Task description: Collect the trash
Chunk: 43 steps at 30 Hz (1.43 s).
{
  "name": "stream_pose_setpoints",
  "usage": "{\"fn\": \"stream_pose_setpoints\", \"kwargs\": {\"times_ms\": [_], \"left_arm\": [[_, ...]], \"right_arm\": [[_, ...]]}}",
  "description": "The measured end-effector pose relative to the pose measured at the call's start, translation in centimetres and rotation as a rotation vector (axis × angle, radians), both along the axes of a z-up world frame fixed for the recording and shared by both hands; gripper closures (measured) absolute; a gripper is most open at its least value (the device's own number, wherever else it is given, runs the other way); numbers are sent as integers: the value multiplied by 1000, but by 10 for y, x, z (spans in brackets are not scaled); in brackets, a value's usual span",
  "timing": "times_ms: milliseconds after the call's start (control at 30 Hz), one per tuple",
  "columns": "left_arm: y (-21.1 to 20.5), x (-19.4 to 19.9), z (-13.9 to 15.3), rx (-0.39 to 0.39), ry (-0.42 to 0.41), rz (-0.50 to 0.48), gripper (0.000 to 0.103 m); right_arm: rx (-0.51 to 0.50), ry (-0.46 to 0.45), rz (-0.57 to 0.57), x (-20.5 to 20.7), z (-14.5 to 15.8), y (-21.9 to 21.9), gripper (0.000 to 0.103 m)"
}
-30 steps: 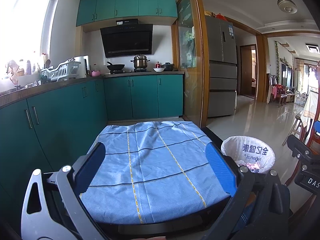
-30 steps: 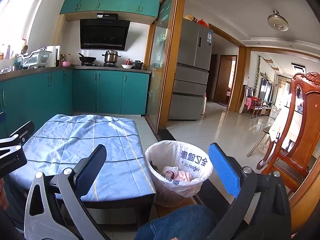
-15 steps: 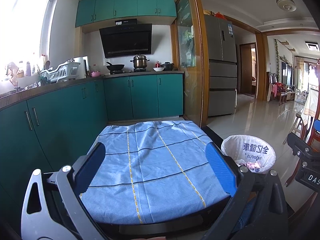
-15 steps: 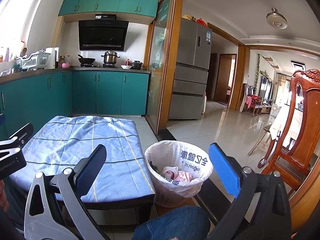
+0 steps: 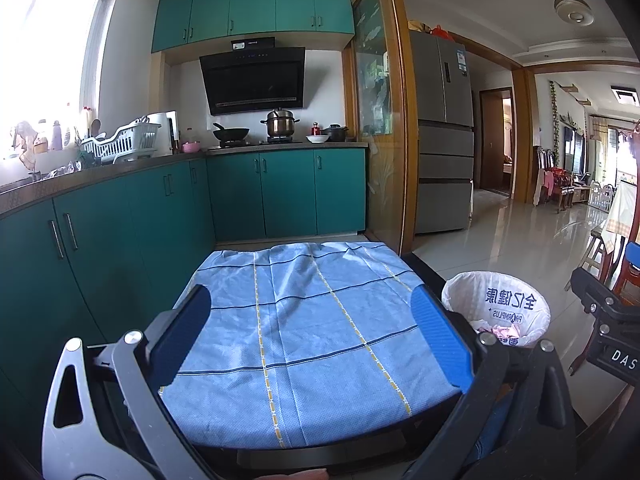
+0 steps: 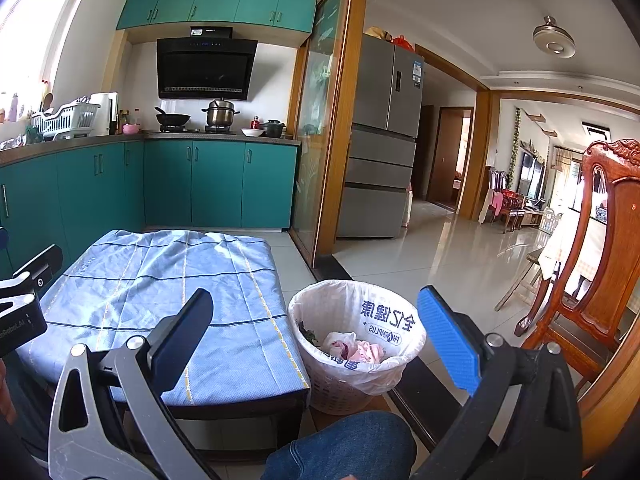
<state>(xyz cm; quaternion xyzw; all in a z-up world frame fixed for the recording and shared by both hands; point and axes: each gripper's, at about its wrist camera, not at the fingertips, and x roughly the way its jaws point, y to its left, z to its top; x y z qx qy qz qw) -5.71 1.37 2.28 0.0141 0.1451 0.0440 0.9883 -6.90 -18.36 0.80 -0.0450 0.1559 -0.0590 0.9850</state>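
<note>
Blue checked cloth (image 5: 304, 332) covers the low bench (image 6: 240, 408), nothing lying on it. The left hand-held gripper (image 5: 310, 340) hangs over it with jaws spread wide and empty. Same for the right hand-held gripper (image 6: 316, 340), gaping over the white-lined wicker trash basket (image 6: 356, 380) just beside the bench, pink and white crumpled scraps (image 6: 356, 346) inside.
</note>
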Motion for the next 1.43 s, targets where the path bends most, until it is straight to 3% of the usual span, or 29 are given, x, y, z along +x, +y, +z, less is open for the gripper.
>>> {"fn": "stream_pose_setpoints", "kwargs": {"times_ms": [833, 1300, 1367, 1433], "left_arm": [[-4, 9, -3, 11, 23, -1, 3], [0, 26, -19, 10, 69, -34, 3], [6, 38, -24, 45, 67, -11, 3], [13, 55, -31, 93, 72, 33, 3]], "right_arm": [[2, 20, 5, 9, -5, -1, 3], [6, 65, 5, 23, -17, -5, 3], [11, 73, 39, 25, -18, -5, 3], [10, 82, 152, 24, -18, 4, 3]]}}
